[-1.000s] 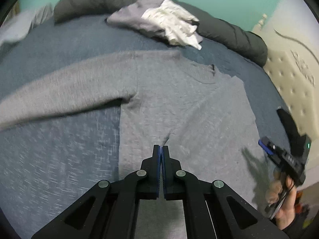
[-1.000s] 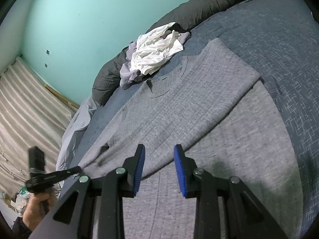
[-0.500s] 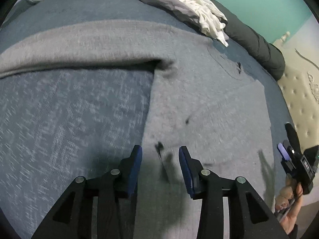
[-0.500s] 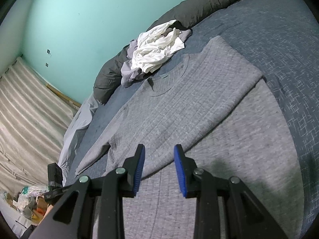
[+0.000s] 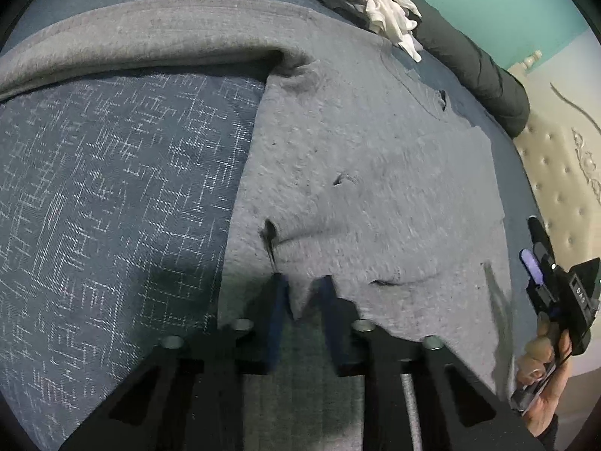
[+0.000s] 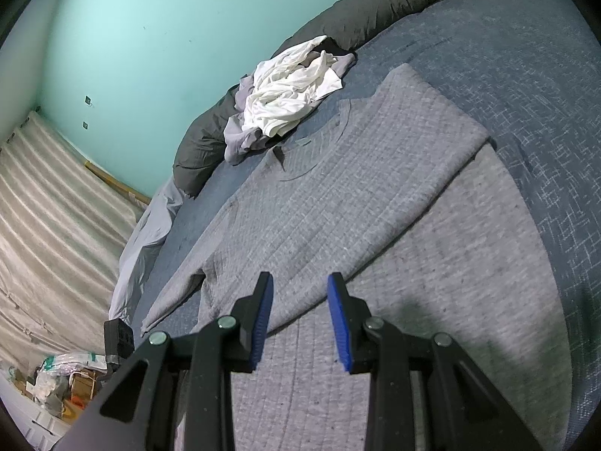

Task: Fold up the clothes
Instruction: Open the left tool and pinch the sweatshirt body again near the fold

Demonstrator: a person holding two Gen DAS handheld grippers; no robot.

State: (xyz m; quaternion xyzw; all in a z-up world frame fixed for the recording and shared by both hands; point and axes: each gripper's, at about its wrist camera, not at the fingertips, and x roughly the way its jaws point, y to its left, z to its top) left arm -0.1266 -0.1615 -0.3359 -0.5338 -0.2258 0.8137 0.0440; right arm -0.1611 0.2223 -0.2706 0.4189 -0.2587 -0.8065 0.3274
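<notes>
Left gripper (image 5: pixel 302 293): jaws closing on a raised pinch of grey sweater (image 5: pixel 357 143) fabric at the side seam; fabric between the blue pads, full clamp not yet confirmed.
Change, left: a second ago shut and high above the garment; half a second ago opened wide just over the cloth; now lowered onto it, narrowing.
Right gripper (image 6: pixel 300 315): partly open, nothing between the pads; hovering over the lower body of the sweater; unchanged over the last second.
Sweater: spread flat on the blue bedspread (image 5: pixel 112 188); one sleeve extended toward 10 o'clock in the left view, the other already folded across the chest in the right view.
Surroundings: white and grey clothes pile (image 6: pixel 289 101) at 12 o'clock, against the dark bolster (image 6: pixel 338 26).
Meaning: grasp phase of the next fold; side edge likely to be carried inward.
</notes>
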